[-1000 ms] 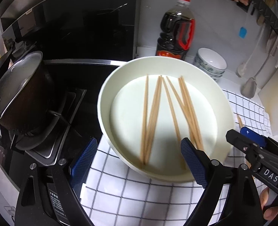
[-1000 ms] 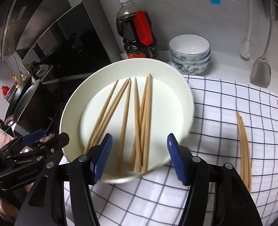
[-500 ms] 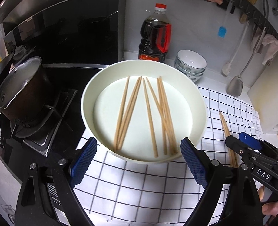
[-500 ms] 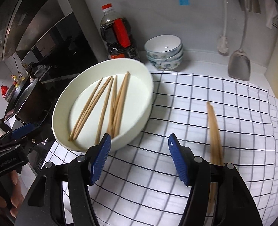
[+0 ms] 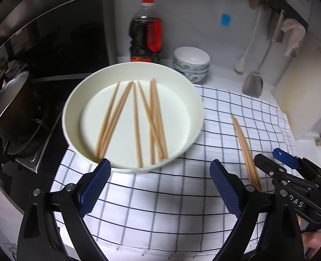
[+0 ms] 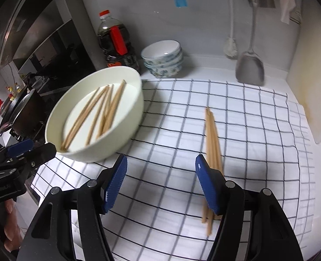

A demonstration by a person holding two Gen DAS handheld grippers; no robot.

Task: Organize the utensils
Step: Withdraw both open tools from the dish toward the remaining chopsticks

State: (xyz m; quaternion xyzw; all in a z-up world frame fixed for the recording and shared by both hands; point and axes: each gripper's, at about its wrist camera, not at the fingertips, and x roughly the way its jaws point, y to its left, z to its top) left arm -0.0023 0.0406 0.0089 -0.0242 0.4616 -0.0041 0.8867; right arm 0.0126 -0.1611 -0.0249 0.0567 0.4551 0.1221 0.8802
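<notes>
A wide white bowl (image 5: 182, 100) (image 6: 130, 117) sits on the checked cloth (image 5: 182, 195) (image 6: 247, 141) and holds several loose wooden chopsticks (image 5: 136, 119) (image 6: 95, 113). A small bundle of chopsticks (image 5: 245, 150) (image 6: 212, 139) lies on the cloth to the right of the bowl. My left gripper (image 5: 160, 184) hovers open above the cloth just in front of the bowl, nothing between its blue pads. My right gripper (image 6: 161, 180) is open and empty too, with its right finger passing over the near end of the bundle. Each gripper shows at the edge of the other's view.
A dark sauce bottle (image 5: 146, 37) and stacked patterned bowls (image 5: 191, 63) stand against the back wall. A metal spatula (image 5: 253, 82) and a brush hang at the right, beside a white cutting board (image 5: 308, 91). A lidded pot (image 5: 5, 104) sits on the stove at the left.
Both grippers have drawn back and to the right, away from the bowl. The bowl now sits farther off and the chopstick bundle on the cloth has come into view beside them.
</notes>
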